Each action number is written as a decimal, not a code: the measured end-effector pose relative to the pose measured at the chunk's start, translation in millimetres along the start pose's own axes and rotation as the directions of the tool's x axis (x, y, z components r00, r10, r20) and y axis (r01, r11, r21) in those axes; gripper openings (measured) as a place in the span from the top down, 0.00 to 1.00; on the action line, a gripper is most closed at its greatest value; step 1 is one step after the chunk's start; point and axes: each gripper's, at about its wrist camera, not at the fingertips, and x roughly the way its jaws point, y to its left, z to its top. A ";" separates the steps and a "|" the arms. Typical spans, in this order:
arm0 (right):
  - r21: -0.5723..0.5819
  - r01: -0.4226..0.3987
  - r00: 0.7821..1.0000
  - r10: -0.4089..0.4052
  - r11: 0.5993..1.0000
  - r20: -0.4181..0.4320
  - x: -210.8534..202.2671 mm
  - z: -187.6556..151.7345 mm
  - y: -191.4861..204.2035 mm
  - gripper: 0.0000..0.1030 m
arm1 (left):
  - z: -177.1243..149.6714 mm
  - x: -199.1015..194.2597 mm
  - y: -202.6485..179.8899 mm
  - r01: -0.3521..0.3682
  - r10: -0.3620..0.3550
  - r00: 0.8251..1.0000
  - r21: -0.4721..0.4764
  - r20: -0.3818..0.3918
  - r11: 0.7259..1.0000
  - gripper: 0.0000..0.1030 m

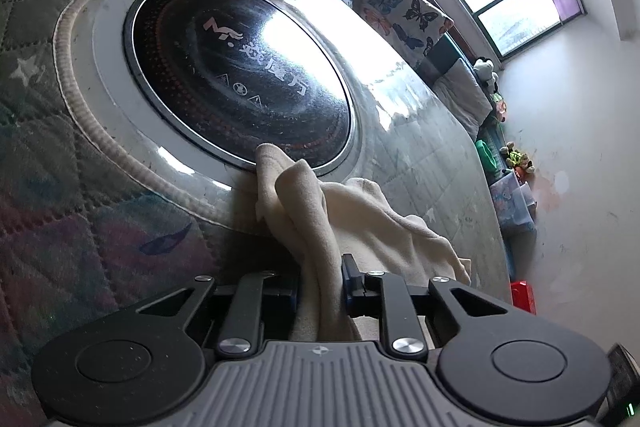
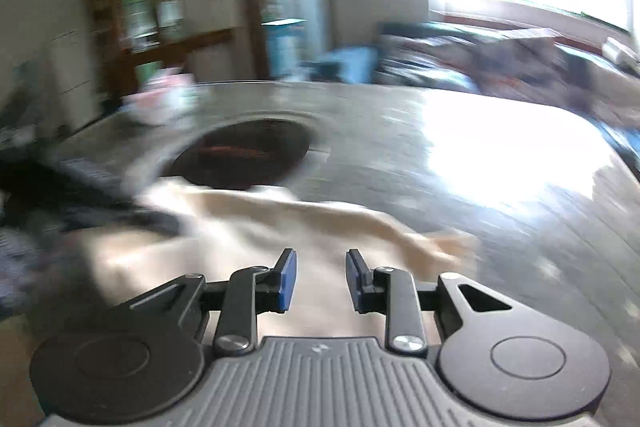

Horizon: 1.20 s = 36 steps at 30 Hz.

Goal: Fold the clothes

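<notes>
The left hand-held gripper [image 1: 320,283] clamps a bunched fold of the cream garment [image 1: 360,211] on the desk [image 1: 420,147]. The right hand-held gripper [image 2: 321,279] hangs released above the cloth, nothing between its pads.

Cream fleece garment [image 1: 320,211], rumpled on the table, one bunched fold raised.

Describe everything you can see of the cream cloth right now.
The cream cloth looks like soft, fleecy fabric, crumpled and unfolded. It lies on the quilted table cover, its far edge overlapping the rim of the round black cooktop. The left hand-held gripper is shut on a bunched fold, lifting it into a ridge. The right hand-held gripper is above it, jaws open and empty; that view is blurred.
</notes>
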 end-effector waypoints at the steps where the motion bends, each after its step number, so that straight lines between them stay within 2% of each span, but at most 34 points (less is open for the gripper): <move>1: 0.028 0.045 0.999 -0.045 0.999 -0.003 1.1 -2.3 -13.4 0.72 | -0.1 0.0 -0.9 -0.004 0.004 1.000 0.005 0.001 1.000 0.79; 3: 0.074 0.094 0.996 -0.093 0.993 -0.010 3.0 -7.3 -33.0 0.69 | -0.4 1.0 -3.1 -0.011 0.011 1.000 0.015 0.002 1.000 0.79; 4: 0.103 0.100 0.995 -0.099 0.990 -0.016 4.2 -8.6 -42.3 0.64 | -0.3 1.3 -4.2 -0.016 0.016 1.000 0.021 0.003 1.000 0.79; 11: 0.200 0.068 0.997 -0.062 0.977 -0.036 17.1 -15.9 -60.4 0.60 | 0.9 4.6 -11.7 -0.047 0.046 0.999 0.065 0.010 0.997 0.79; 13: 0.202 0.061 0.998 -0.057 0.977 -0.027 12.3 -18.5 -57.0 0.64 | 0.7 5.3 -14.3 -0.059 0.058 0.998 0.090 0.013 0.994 0.79; 14: 0.205 0.056 0.998 -0.051 0.977 -0.026 11.5 -18.1 -55.2 0.77 | 0.8 5.6 -16.4 -0.067 0.066 0.998 0.106 0.015 0.992 0.79; 17: 0.207 0.049 0.999 -0.047 0.977 -0.014 6.4 -17.8 -50.5 0.88 | 0.9 6.9 -23.8 -0.091 0.088 0.996 0.157 0.024 0.983 0.81; 24: 0.190 0.065 0.994 -0.081 0.980 0.076 -28.5 -9.6 -46.7 0.92 | 5.8 5.3 -58.6 -0.089 0.072 0.995 0.304 0.068 0.948 0.83; 25: 0.182 0.076 0.992 -0.093 0.980 0.087 -34.0 -8.0 -47.1 0.94 | 6.3 6.4 -64.7 -0.084 0.064 0.995 0.318 0.071 0.944 0.83; 26: 0.177 0.086 0.990 -0.104 0.980 0.097 -38.2 -6.6 -47.4 1.00 | 6.4 8.1 -70.8 -0.080 0.058 0.996 0.331 0.075 0.940 0.83; 31: 0.207 0.156 0.977 -0.182 0.966 0.114 -67.2 2.0 -68.0 1.00 | 4.8 21.5 -95.5 -0.078 0.048 0.995 0.375 0.088 0.924 0.83; 32: 0.222 0.166 0.975 -0.194 0.961 0.112 -70.9 1.4 -73.5 0.97 | 4.3 24.1 -99.0 -0.082 0.051 0.995 0.381 0.091 0.921 0.83; 36: 0.271 0.142 0.985 -0.164 0.952 0.061 -70.6 -12.6 -88.7 0.89 | 2.2 26.6 -96.9 -0.099 0.069 0.993 0.384 0.091 0.918 0.83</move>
